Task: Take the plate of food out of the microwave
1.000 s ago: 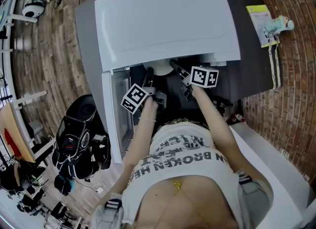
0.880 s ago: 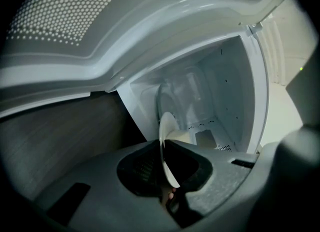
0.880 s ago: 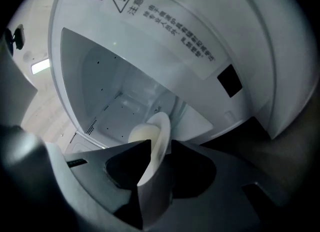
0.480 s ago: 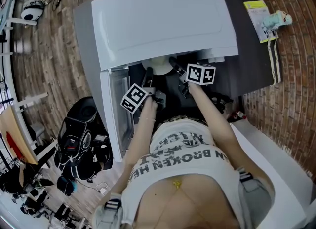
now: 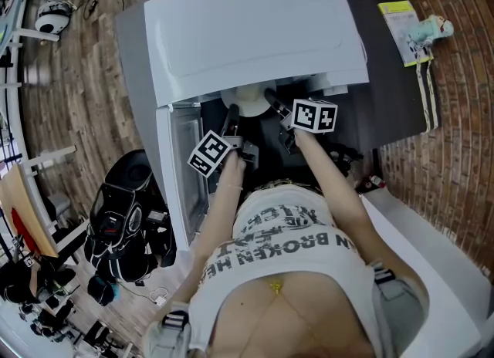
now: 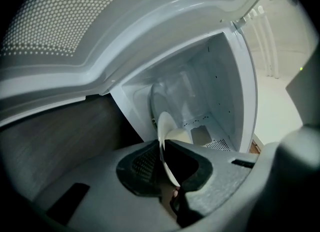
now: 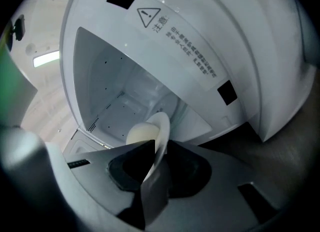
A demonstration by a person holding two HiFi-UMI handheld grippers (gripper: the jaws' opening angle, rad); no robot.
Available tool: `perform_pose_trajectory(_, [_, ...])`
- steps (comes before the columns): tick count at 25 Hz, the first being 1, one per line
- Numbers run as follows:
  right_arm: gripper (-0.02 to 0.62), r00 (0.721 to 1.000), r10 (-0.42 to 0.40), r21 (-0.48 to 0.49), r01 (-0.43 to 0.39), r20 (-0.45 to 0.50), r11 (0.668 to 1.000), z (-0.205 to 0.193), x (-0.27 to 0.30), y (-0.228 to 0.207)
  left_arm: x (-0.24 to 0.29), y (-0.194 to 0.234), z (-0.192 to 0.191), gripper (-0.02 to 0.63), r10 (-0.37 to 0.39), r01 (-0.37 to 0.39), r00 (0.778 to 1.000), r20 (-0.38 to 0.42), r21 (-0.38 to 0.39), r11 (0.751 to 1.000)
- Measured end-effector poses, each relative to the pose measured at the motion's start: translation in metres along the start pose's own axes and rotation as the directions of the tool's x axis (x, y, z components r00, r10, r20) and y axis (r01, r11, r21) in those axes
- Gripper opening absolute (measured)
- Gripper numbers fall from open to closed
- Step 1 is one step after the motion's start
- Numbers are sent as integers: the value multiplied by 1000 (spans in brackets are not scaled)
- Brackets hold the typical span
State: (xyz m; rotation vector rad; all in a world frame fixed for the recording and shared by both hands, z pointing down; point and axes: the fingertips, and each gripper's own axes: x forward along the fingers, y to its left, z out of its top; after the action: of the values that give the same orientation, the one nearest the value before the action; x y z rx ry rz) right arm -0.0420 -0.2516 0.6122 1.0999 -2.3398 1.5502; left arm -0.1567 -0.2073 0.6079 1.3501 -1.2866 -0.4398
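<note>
Two claws share one plate: my left gripper (image 6: pixel 161 156) is clenched on one rim of the plate (image 6: pixel 164 126), and my right gripper (image 7: pixel 156 158) has just been closing and now clamps the opposite rim. The plate (pale food (image 7: pixel 140 133) heaped on it) sits at the mouth of the open microwave (image 5: pixel 255 32). Gripping both edges should keep it level as I draw it out.

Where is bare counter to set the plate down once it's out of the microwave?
The dark counter is bare between the microwave and the yellow packet. The microwave's mouth is crowded with the plate, both of the person's arms and the open door.
</note>
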Motion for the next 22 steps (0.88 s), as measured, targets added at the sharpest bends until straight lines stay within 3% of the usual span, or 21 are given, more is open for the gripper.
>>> perform_pose_trajectory(22, [77, 1000, 13, -40, -12, 14, 999, -2, -24, 16, -22, -18, -8, 35, -40, 39, 999, 33, 36, 999])
